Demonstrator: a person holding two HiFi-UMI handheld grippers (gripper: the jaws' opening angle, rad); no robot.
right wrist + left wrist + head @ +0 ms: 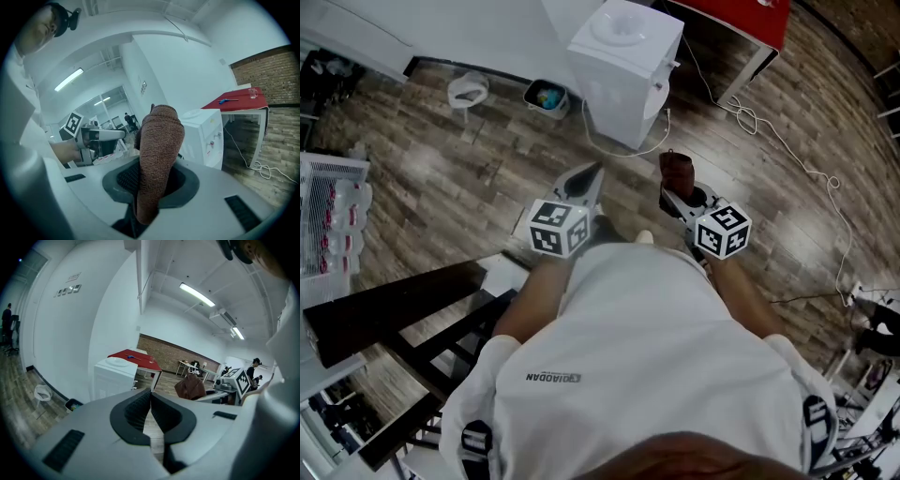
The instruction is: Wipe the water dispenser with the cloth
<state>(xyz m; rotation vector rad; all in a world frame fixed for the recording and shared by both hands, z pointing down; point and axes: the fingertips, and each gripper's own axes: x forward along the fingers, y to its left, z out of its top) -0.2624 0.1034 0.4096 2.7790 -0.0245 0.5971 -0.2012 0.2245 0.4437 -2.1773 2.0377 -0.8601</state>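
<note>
a: how was the right tool point(151, 180) set?
b: its jaws were closed down on a reddish-brown woven cloth point(158, 140), which stood up out of them in a folded bunch. only the lower part was pinched, and the top hung free.
a: and the left tool point(150, 398)?
b: drawn together tip to tip with nothing between the pads, held beside the right one in front of the person.
a: where was the thing to be wiped?
b: the white boxy water dispenser point(623, 66) stood on the wood-plank floor point(487, 178) ahead of both tools, well apart from them, near the white wall point(487, 28). the cloth wasn't on it, so i'd judge the wiping hadn't begun.
a: what could have gone wrong from there?
b: the cloth was gripped as a narrow bunch, so only a small patch might have met the panel. the hard jaw tips could have knocked the small taps point(216, 136) on the front. pressing hard might have dragged the cloth out of the jaws.
a: anything around it?
b: a white cable point(609, 145) looped on the floor at the dispenser's foot. another white cord point(769, 127) trailed past the red-topped surface point(750, 23) to the right. stepping in close could have snagged a foot on either. with no bottle on top, the dispenser was likely light enough for a sideways shove to shift it.
</note>
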